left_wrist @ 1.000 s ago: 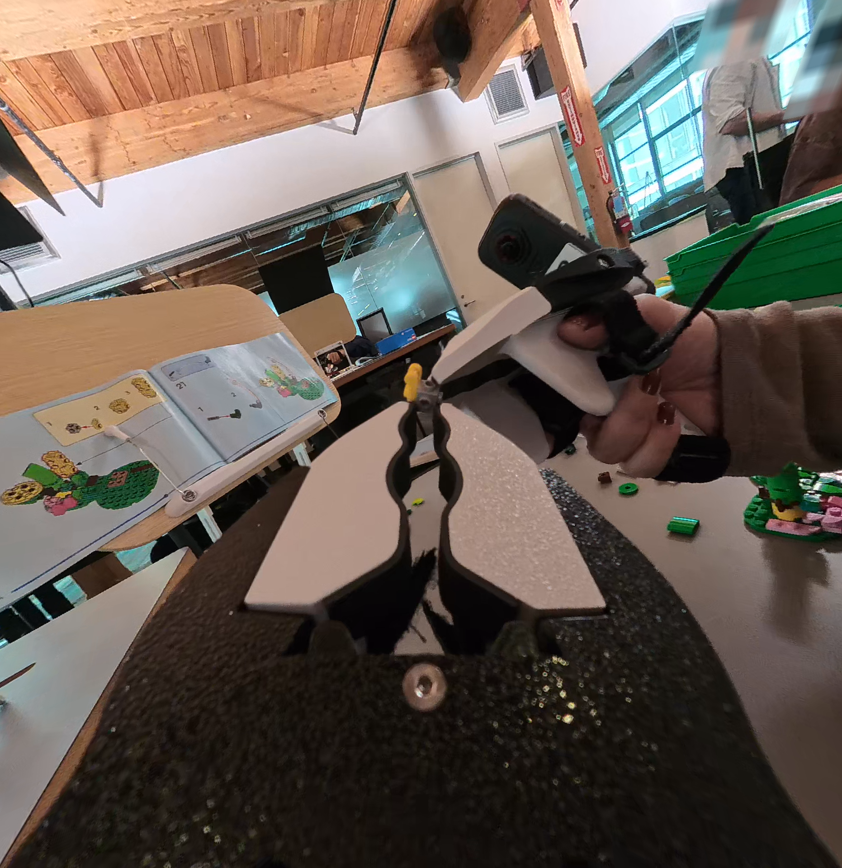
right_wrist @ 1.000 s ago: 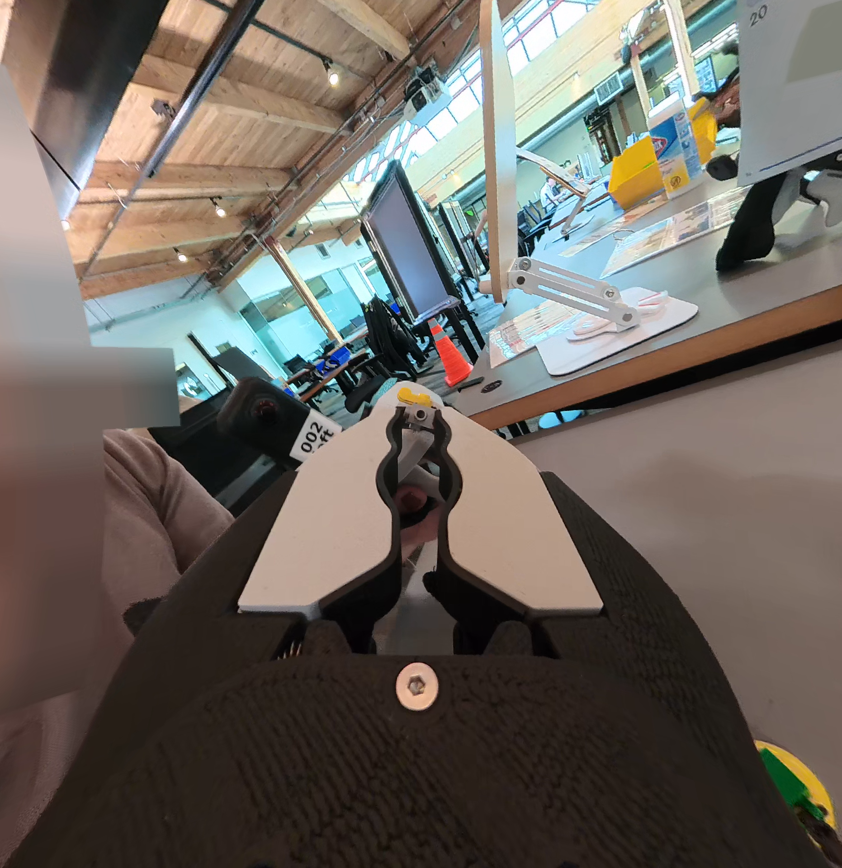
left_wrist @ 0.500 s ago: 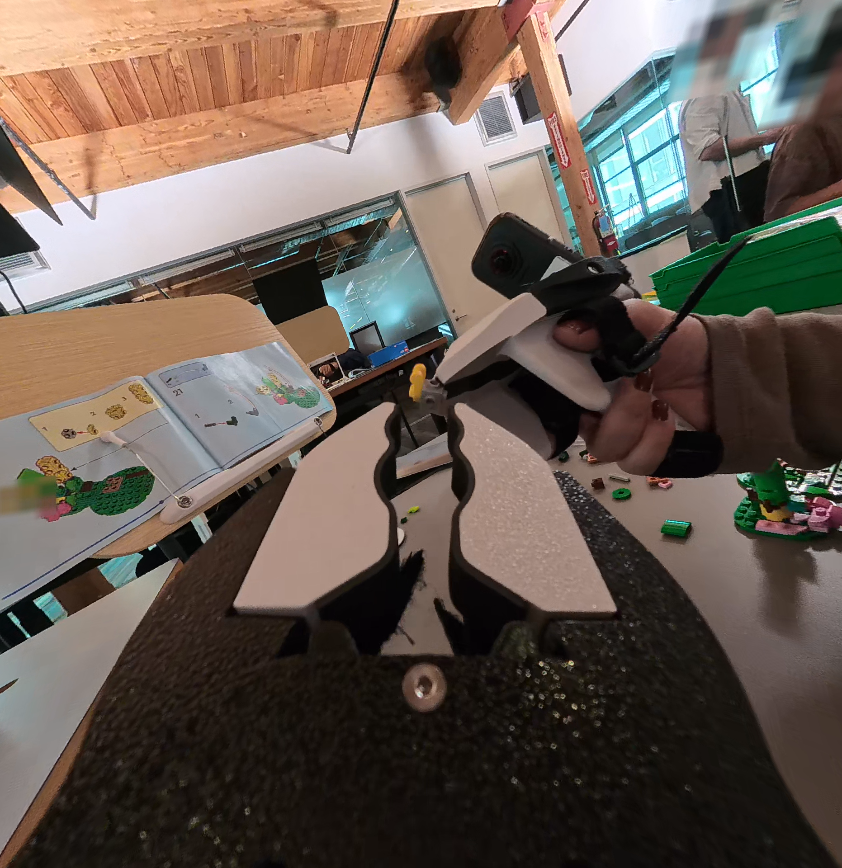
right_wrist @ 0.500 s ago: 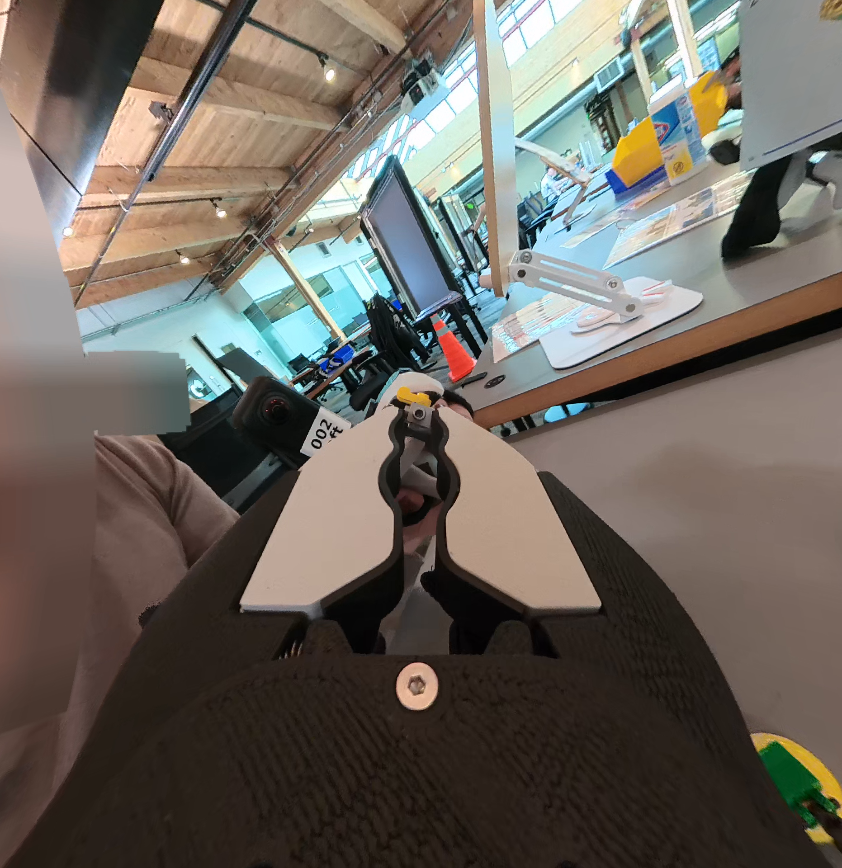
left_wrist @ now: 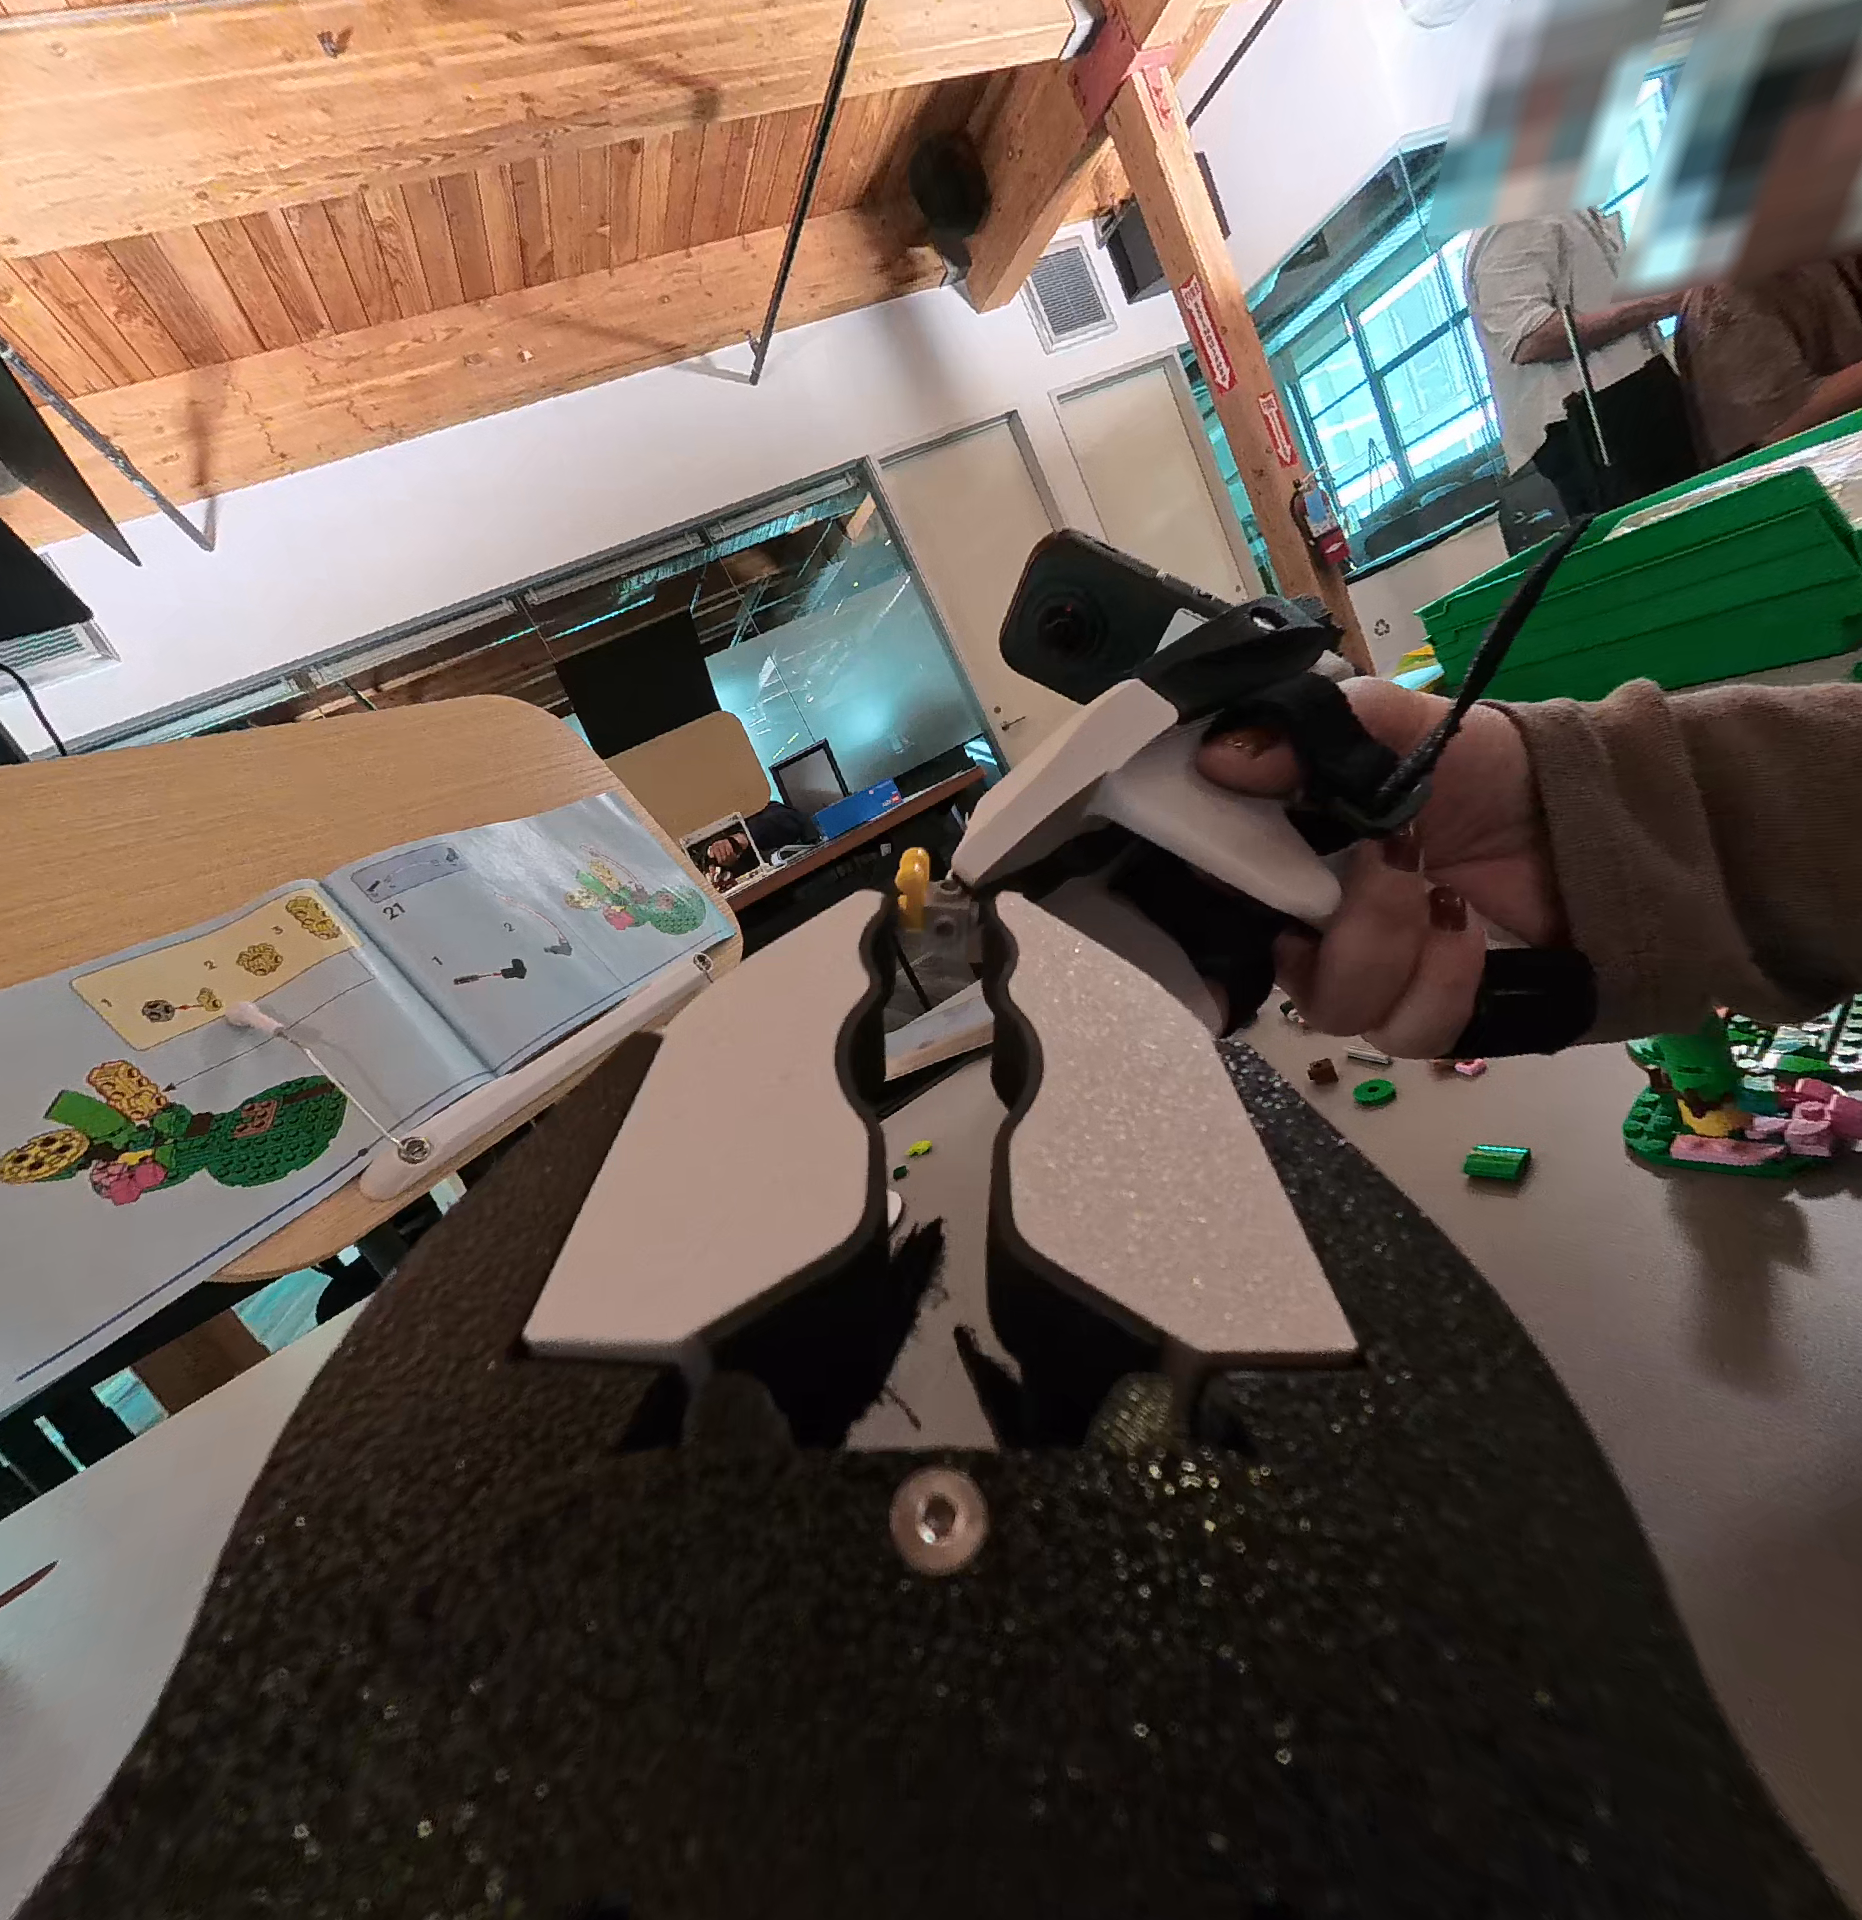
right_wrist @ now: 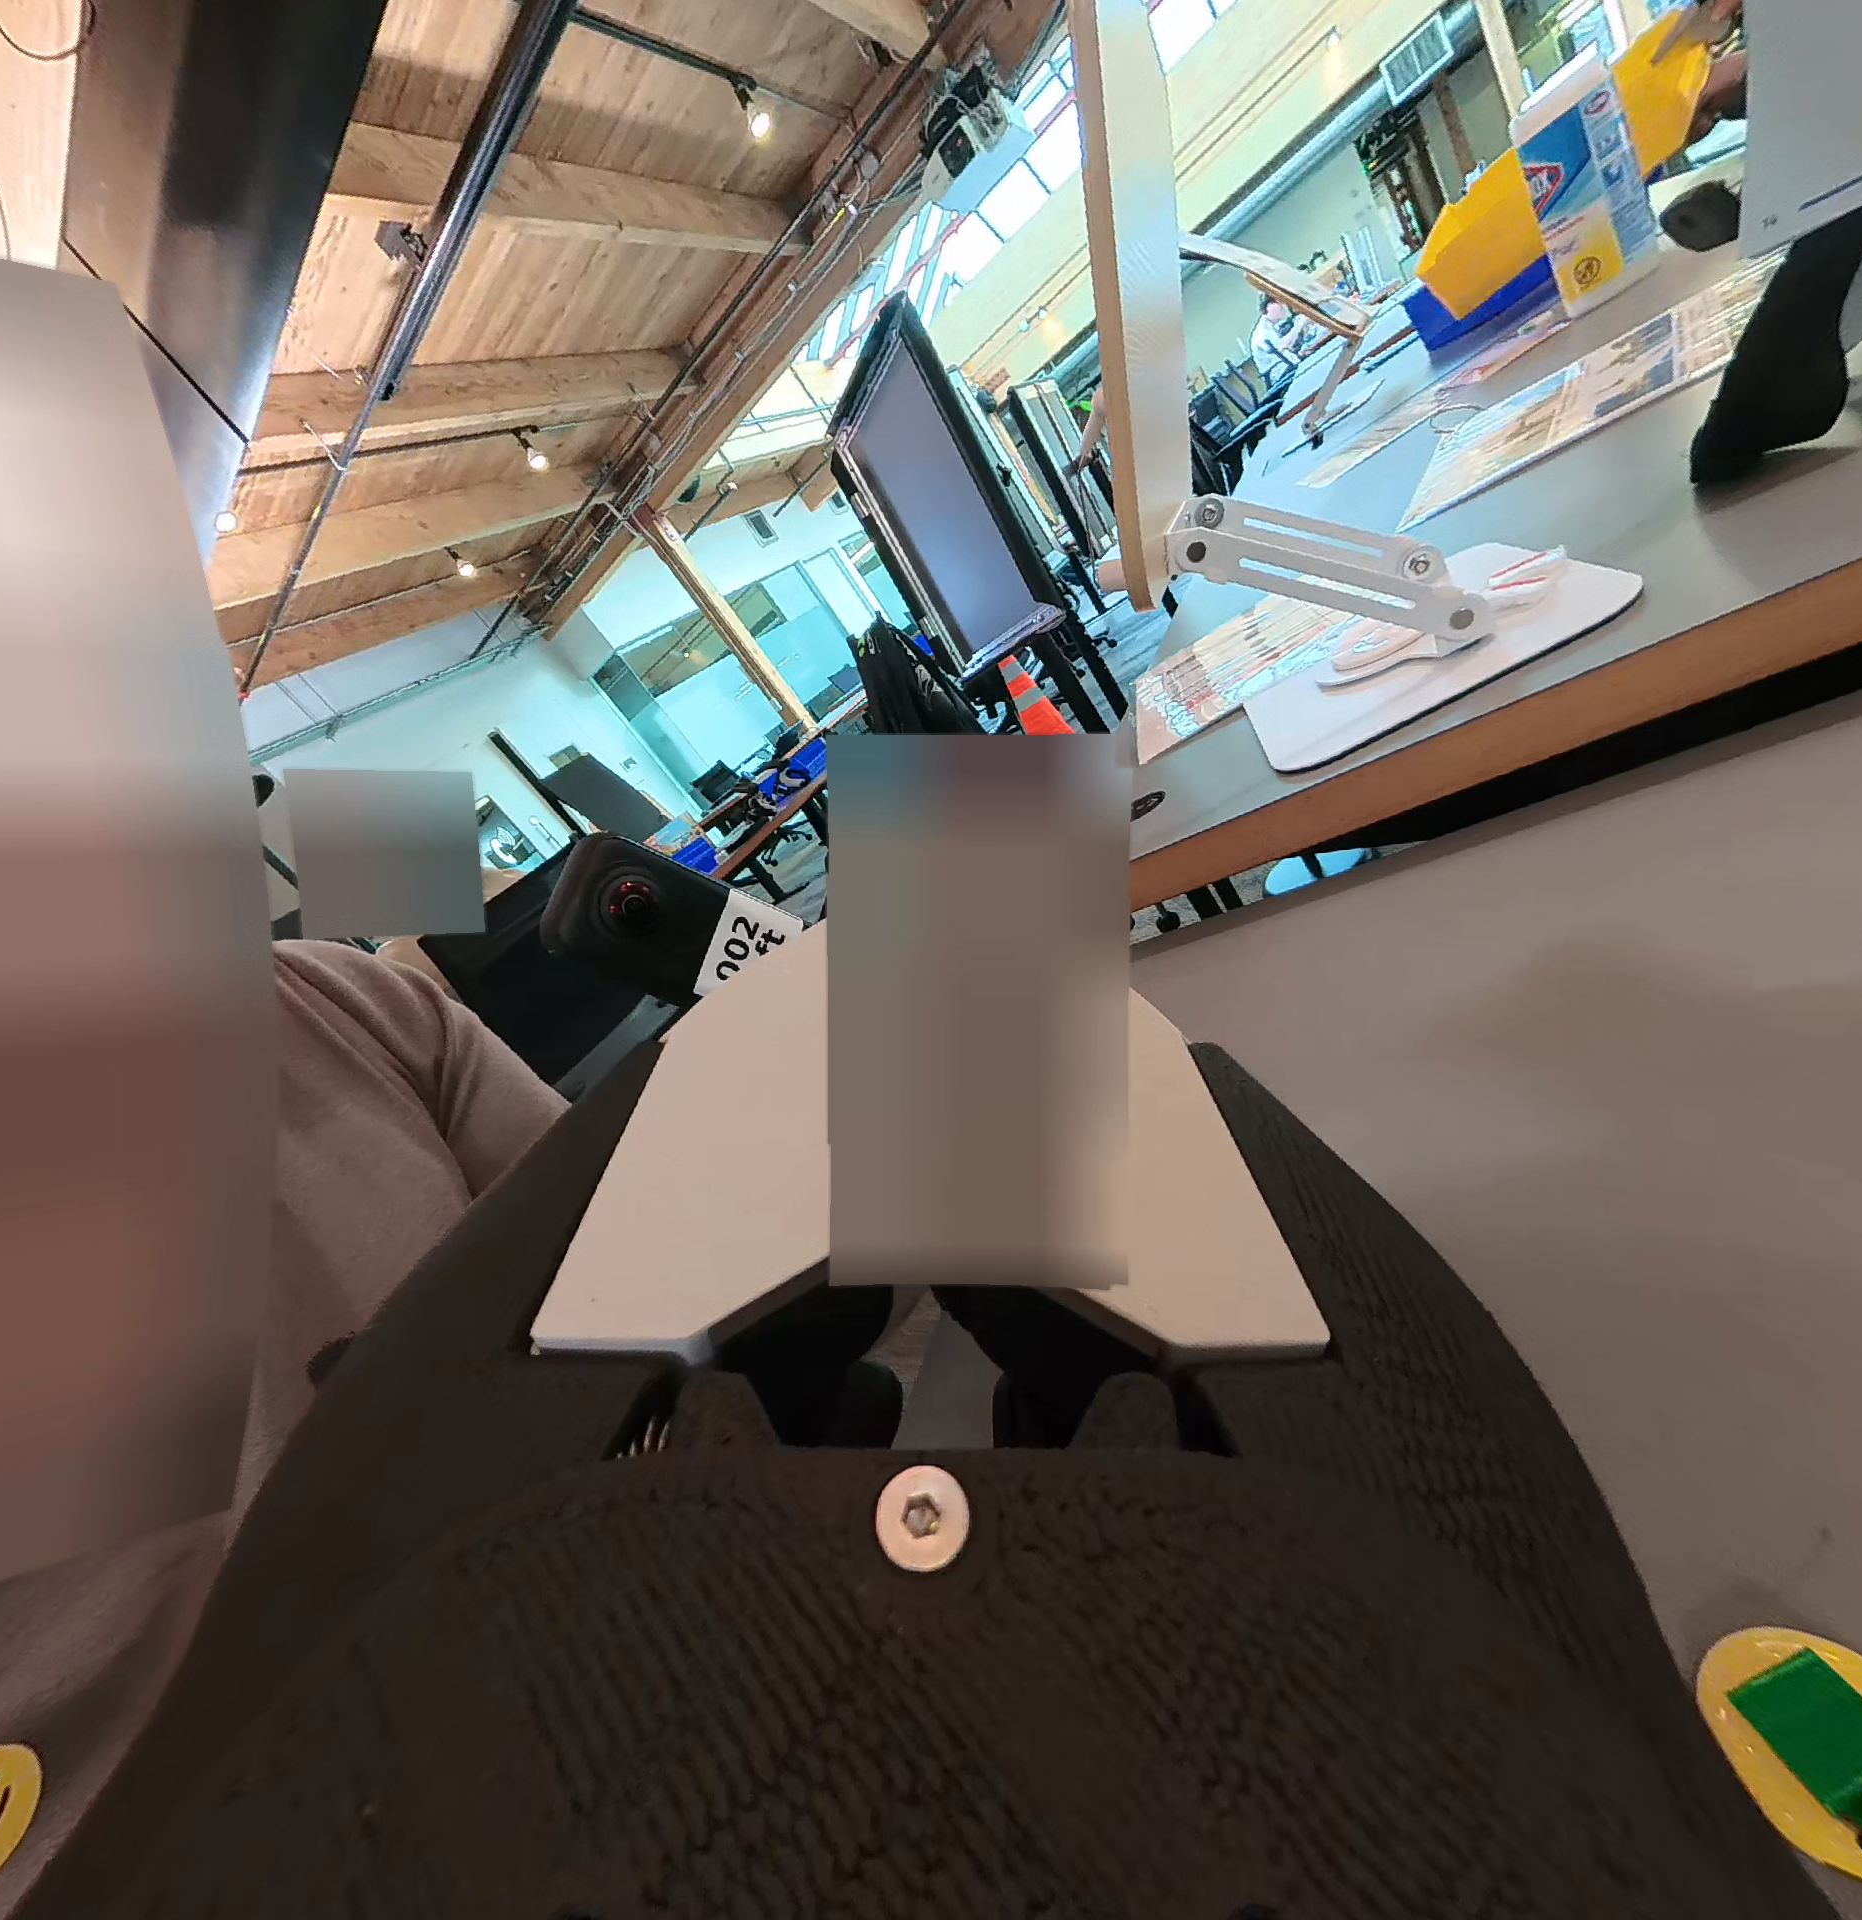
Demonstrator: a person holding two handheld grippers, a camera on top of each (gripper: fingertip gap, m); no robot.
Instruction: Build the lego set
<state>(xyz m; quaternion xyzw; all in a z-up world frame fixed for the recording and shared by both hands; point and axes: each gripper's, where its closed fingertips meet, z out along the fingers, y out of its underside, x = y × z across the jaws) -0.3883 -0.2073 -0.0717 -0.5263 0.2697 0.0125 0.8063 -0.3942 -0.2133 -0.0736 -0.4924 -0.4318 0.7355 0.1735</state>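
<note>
A small grey piece with a yellow part is held in the air between both grippers. My right gripper shows in the left wrist view, held by a hand, with its tips closed on that piece. My left gripper is open, its fingertips on either side of the piece with a small gap. In the right wrist view a blurred patch covers my right gripper's tips; only the white fingers show. A partly built green and pink model stands on the grey table at the right.
An open instruction booklet rests on a wooden stand at the left. Loose pieces lie on the table, among them a green brick and a green ring. Green bins stand behind. A yellow disc with a green piece lies near my right gripper. The grippers are tip to tip, or close to it.
My left gripper's fingers, nearly shut around the piece a second ago, have spread apart. The right gripper keeps its hold on the piece, and both have shifted only slightly.
</note>
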